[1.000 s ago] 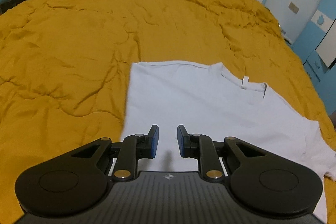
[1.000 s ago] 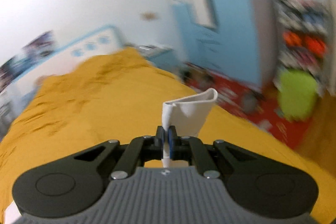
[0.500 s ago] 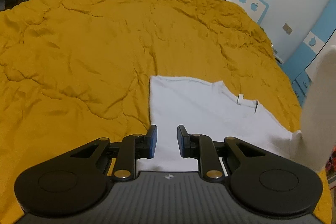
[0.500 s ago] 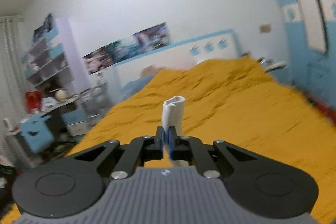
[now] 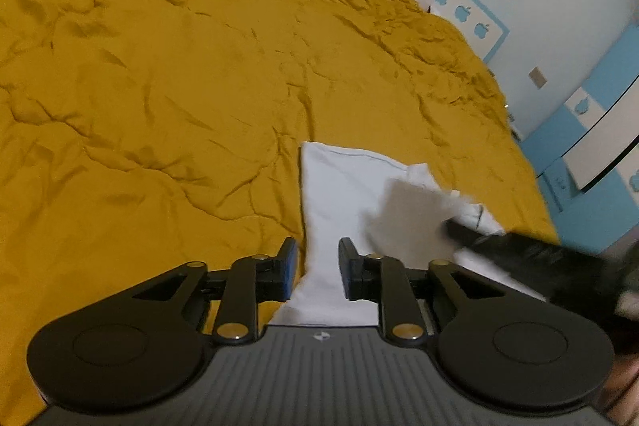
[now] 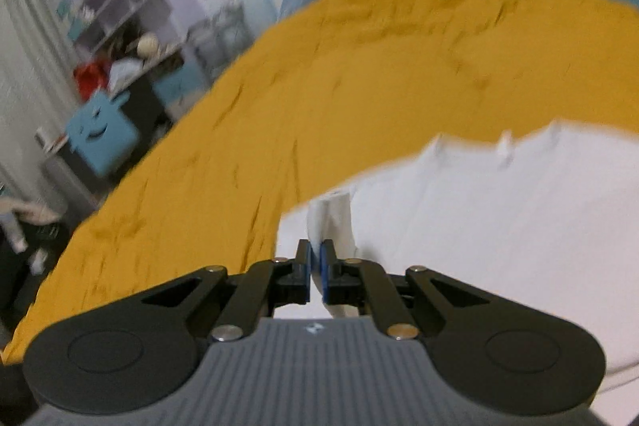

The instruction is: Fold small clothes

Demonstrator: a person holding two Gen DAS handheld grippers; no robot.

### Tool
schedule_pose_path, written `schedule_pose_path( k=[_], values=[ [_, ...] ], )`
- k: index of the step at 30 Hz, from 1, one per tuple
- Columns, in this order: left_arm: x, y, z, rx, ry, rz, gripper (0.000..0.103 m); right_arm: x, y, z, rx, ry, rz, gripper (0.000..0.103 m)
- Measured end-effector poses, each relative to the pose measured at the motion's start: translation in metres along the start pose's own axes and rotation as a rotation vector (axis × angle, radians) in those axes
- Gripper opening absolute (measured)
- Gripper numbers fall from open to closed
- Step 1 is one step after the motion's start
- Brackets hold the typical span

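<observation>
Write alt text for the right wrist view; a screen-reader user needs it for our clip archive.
The right gripper, seen from just behind its black arms, pinches a fold of a white T-shirt above the rest of the shirt, which lies on a mustard-yellow quilt. The picture is motion-blurred; shelves and a blue box stand at the left.

We see dim, even indoor light with soft shadows in the creases of the mustard-yellow quilted bedspread. The left wrist view is sharp apart from one smeared dark shape at its right edge; the right wrist view is motion-blurred throughout. Fisheye curvature bends both pictures' edges.
</observation>
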State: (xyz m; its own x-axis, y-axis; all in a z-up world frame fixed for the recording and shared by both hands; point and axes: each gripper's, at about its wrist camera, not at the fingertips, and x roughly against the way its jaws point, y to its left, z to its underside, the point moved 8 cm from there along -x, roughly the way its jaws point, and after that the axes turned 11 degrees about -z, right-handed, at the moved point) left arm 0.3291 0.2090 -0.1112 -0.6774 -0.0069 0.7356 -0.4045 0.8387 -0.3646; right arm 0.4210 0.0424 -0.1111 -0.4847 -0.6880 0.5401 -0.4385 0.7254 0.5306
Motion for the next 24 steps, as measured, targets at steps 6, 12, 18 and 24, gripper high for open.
schedule_pose_path(
  k=[6, 12, 18, 24],
  values=[
    [-0.004, -0.004, 0.000, 0.036, -0.005, 0.079, 0.044, -0.024, 0.002, 0.032, -0.082, 0.076, -0.139, 0.029],
    [-0.020, -0.007, 0.003, 0.072, 0.036, 0.110, 0.050, 0.002, -0.008, 0.024, -0.098, 0.054, -0.207, 0.043],
    [-0.043, -0.017, 0.017, 0.058, 0.100, 0.105, 0.050, 0.059, -0.072, 0.012, -0.079, 0.021, -0.054, 0.043],
    [-0.054, -0.024, 0.031, -0.010, 0.116, 0.044, 0.050, 0.146, -0.163, 0.023, -0.084, -0.058, 0.173, 0.043]
  ],
)
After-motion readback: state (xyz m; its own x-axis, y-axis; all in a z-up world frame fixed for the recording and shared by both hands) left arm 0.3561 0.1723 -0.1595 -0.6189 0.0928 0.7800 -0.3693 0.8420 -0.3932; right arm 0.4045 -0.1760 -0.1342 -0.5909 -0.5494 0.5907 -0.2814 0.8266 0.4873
